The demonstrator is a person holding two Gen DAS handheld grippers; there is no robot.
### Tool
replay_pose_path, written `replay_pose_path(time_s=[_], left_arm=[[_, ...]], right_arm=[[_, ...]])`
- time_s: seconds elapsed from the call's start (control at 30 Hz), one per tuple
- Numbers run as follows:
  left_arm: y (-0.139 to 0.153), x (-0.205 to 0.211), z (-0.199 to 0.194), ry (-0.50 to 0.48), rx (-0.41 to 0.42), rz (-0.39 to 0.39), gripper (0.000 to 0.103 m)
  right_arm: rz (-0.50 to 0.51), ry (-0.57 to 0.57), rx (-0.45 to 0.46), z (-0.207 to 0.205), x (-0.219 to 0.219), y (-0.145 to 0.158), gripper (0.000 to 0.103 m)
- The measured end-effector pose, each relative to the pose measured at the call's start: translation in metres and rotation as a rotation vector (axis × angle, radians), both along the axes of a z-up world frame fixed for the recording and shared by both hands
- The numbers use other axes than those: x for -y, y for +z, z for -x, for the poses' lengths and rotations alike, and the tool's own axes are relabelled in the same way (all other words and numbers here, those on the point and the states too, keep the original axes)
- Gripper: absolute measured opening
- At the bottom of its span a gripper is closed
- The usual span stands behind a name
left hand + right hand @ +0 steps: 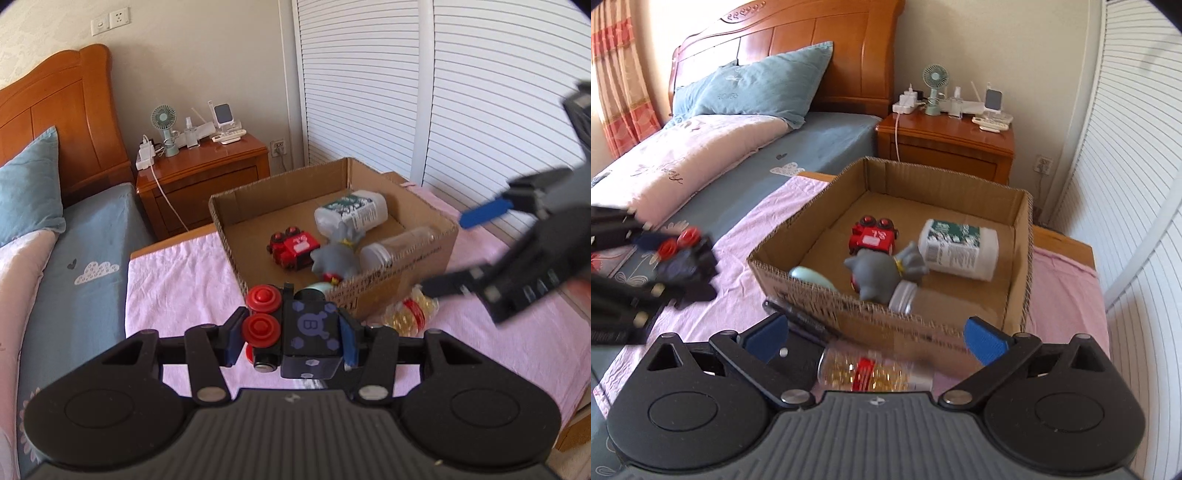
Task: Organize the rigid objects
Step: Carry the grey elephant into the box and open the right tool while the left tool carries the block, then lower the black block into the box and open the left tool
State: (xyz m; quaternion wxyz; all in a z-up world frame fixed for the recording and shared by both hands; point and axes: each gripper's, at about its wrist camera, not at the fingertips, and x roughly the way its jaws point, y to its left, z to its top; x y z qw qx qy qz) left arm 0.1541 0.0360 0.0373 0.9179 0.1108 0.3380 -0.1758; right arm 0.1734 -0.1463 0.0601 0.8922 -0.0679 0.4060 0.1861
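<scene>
My left gripper (291,332) is shut on a black toy train (310,328) with red wheels, held above the pink cloth just in front of the cardboard box (221,221). In the right wrist view that left gripper (670,254) and its train (690,266) show blurred at the left. My right gripper (875,338) stands wide open over a clear bottle of yellow beads (871,373) that lies by the box's front wall (812,299); the pads do not touch it. From the left wrist view, the right gripper (465,251) hangs above that bottle (410,314).
Inside the box lie a red toy car (875,236), a grey rubber animal (882,273), a white bottle (960,251), a clear jar (903,295) and a pale green thing (809,277). A black pen (801,317) lies before the box. Bed left, nightstand (945,144) behind.
</scene>
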Motion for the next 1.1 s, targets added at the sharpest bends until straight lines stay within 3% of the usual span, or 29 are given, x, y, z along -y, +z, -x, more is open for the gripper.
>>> replay_pose_path(time_s=[0.27, 0.47, 0.77, 0.87, 0.9, 1.1], left_arm=[[0.006, 0.029, -0.074, -0.03, -0.021, -0.022, 0.049], [-0.014, 0.045, -0.134, -0.009, -0.072, -0.086, 0.049], [-0.04, 0.048, -0.192, 0.061, -0.127, -0.093, 0.049], [-0.041, 0.048, -0.196, 0.084, -0.1, -0.097, 0.065], [-0.039, 0.047, -0.195, 0.099, -0.083, -0.097, 0.078], [-0.021, 0.039, -0.178, 0.12, -0.055, -0.067, 0.091]], right_arm=[[-0.041, -0.065, 0.02, 0.027, 0.021, 0.005, 0.103], [-0.055, -0.105, 0.007, 0.031, 0.031, 0.003, 0.103], [-0.07, -0.173, -0.034, 0.025, 0.044, -0.005, 0.103], [-0.07, -0.185, -0.044, 0.024, 0.048, -0.007, 0.103], [-0.07, -0.186, -0.044, 0.024, 0.048, -0.007, 0.103], [-0.075, -0.178, -0.035, 0.027, 0.049, -0.005, 0.103]])
